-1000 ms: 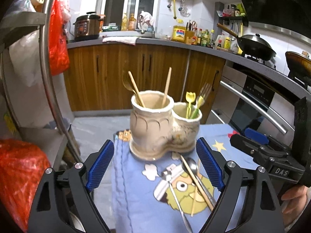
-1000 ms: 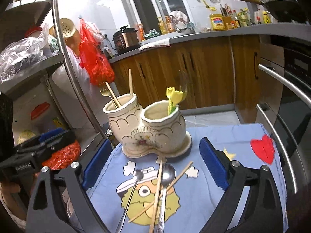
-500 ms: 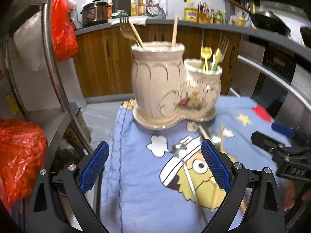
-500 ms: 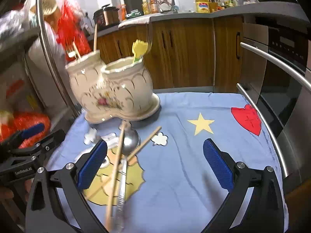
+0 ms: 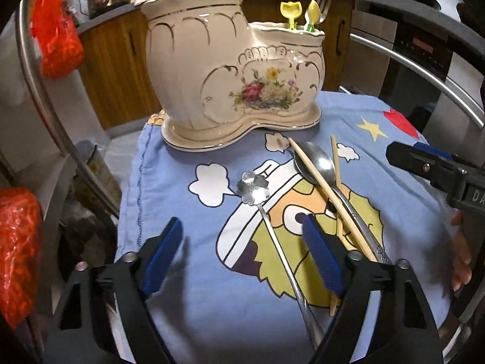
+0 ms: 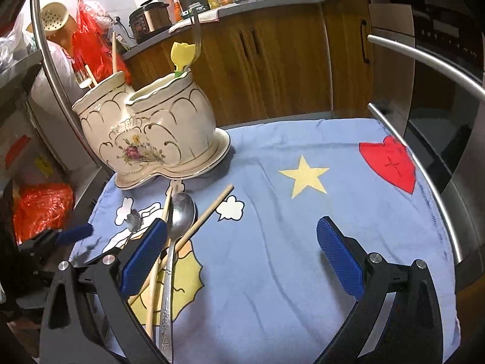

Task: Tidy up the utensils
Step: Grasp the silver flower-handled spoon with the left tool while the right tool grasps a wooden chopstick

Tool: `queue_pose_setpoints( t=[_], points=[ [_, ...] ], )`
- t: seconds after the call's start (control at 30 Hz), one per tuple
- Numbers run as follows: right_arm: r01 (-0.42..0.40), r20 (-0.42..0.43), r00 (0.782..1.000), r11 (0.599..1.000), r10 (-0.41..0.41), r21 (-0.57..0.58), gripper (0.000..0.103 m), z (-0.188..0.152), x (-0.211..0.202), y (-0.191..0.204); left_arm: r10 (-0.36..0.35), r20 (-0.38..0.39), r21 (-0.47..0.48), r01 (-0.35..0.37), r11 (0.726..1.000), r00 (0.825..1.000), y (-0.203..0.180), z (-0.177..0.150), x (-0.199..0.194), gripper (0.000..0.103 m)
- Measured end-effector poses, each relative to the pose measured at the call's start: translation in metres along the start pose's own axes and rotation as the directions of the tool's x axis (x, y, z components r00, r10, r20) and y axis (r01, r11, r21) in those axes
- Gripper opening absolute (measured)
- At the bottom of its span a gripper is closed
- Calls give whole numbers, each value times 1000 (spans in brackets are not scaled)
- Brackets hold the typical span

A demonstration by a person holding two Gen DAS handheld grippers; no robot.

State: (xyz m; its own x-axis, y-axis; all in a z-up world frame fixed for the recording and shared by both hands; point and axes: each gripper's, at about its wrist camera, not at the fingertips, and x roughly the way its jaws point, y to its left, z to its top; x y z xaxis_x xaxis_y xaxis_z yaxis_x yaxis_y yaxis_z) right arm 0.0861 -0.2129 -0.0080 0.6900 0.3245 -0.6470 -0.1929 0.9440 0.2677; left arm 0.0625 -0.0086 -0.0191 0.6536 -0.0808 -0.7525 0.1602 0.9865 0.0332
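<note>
A cream double ceramic utensil holder (image 5: 233,69) stands at the back of the blue cartoon cloth (image 5: 188,273); it also shows in the right wrist view (image 6: 151,139). It holds chopsticks, forks and yellow picks. On the cloth lie a flower-headed spoon (image 5: 254,186), a large steel spoon (image 5: 315,163) and two wooden chopsticks (image 5: 321,182). My left gripper (image 5: 242,256) is open, low over the cloth, straddling the flower spoon's handle. My right gripper (image 6: 242,257) is open over the cloth, its left finger (image 6: 142,257) above the large spoon (image 6: 178,212) and chopsticks (image 6: 206,215).
A metal shelf rail (image 5: 54,115) and red bags (image 5: 57,30) are to the left. Wooden cabinets (image 6: 272,60) stand behind, and an oven with a steel handle (image 6: 424,60) is on the right. The cloth ends at the table's edges (image 6: 436,212).
Both grippers have dropped lower and closer to the cloth. The left one now sits over the flower spoon's handle, and the right one has shifted left so that its left finger is over the large spoon and chopsticks.
</note>
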Motion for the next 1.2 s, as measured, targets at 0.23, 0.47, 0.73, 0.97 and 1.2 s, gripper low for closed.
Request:
queue_pose_setpoints(
  t=[0.23, 0.47, 0.73, 0.97, 1.2],
  points=[
    [-11, -4, 1000, 1000, 11, -18, 97, 2, 5, 6, 4, -12, 7, -4, 1000, 1000, -12, 3, 5, 57],
    [-19, -10, 1000, 1000, 19, -19, 97, -1, 5, 10, 15, -33, 37, -14, 999, 999, -22, 3, 13, 35],
    [-10, 4, 1000, 999, 10, -41, 97, -4, 1, 15, 32, -27, 61, -31, 998, 999, -23, 5, 16, 7],
    [-13, 11, 1000, 998, 13, -56, 97, -6, -2, 18, 13, -9, 47, -12, 999, 1000, -15, 4, 10, 4],
    [-31, 1, 1000, 992, 31, -124, 91, -7, -5, 28, -30, 85, -19, 32, 999, 996, 11, 7, -18, 4]
  ],
)
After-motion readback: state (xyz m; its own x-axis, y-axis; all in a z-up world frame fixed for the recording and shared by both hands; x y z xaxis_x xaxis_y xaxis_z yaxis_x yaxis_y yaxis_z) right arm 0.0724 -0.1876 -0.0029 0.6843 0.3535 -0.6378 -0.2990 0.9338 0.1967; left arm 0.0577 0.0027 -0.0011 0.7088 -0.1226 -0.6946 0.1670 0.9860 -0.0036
